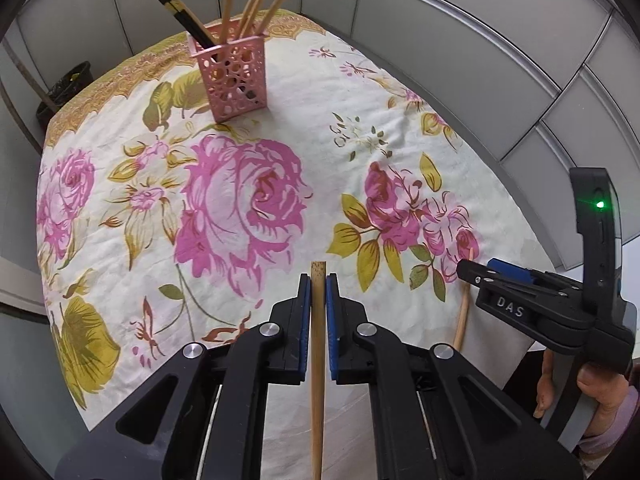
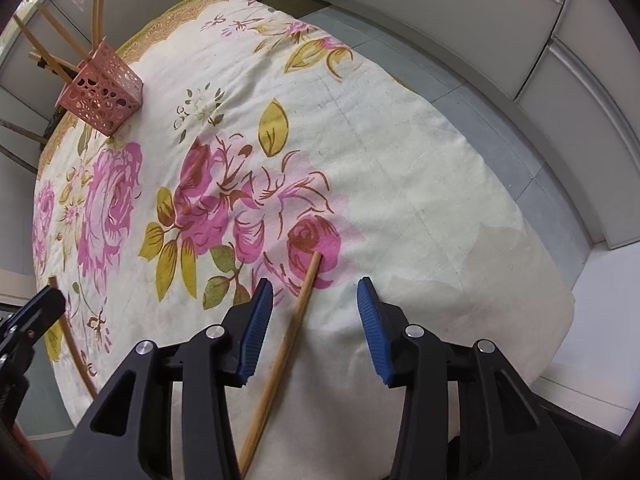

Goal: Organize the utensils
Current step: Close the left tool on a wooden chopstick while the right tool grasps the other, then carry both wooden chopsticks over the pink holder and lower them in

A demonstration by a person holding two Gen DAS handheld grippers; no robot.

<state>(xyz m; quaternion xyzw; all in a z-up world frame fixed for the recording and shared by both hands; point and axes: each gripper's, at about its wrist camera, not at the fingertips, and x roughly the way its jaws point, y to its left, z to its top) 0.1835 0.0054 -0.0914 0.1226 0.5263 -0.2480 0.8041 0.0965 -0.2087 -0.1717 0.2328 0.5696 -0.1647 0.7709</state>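
Left gripper (image 1: 318, 280) clamps a bamboo chopstick (image 1: 318, 344) lengthwise, ready for the pink holder (image 1: 232, 76) near the table's far edge. Right gripper (image 2: 316, 292) gapes astride another chopstick (image 2: 288, 344) at the near edge.

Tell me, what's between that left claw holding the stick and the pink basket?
Only flowered tablecloth. In the left wrist view, nothing lies between the left gripper, shut on a chopstick, and the pink holder.
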